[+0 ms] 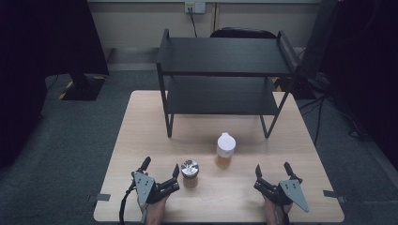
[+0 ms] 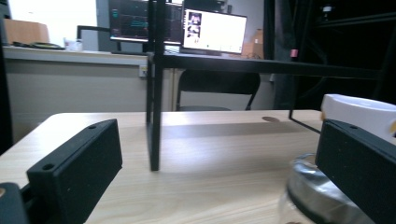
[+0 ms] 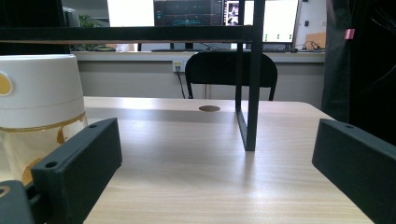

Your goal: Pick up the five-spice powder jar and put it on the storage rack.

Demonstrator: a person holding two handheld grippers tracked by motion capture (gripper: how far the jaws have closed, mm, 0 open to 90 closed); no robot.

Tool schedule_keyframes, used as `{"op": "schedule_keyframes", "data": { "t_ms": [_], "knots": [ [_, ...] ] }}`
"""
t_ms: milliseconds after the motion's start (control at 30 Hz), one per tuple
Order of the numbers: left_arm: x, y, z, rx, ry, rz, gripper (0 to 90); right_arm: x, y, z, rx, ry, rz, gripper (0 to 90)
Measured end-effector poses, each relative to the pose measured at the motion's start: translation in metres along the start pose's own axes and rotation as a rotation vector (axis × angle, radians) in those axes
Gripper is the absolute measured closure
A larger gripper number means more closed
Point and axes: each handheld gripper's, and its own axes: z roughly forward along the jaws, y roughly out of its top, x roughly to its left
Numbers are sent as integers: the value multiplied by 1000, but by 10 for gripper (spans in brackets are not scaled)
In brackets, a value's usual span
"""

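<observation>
Work is at its very beginning, as far as I can judge. Your left gripper rests on the near edge of the table with its jaws spread and nothing between them; the small jar with the metal lid stands just beside its right jaw, not yet gripped. Further right, a little farther from you, stands the bottle with the white cap — upright and untouched. Your right gripper is also wide open and empty, near the bottle but apart from it. Behind both, the black shelf carries nothing on either level — so every grasp and placing is still left to do.
</observation>
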Motion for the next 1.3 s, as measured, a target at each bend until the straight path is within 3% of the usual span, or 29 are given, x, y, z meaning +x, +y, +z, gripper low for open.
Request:
{"op": "schedule_keyframes", "data": {
  "t_ms": [233, 367, 633, 1067, 1300],
  "knots": [
    [-11, 2, 6, 0, -48, -2, 0, 0, 0, 0, 0, 0, -1, 0],
    [-21, 0, 8, -6, -38, 25, 1, 0, 0, 0, 0, 0, -1, 1],
    [-35, -2, 14, 35, -80, 46, 4, 0, 0, 0, 0, 0, 0, 1],
    [-46, -7, 19, 82, -82, 67, 106, 0, 0, 0, 0, 0, 0, 1],
    [-56, -17, 21, 97, -47, 52, 147, 0, 0, 0, 0, 0, 0, 1]
  ]
}}
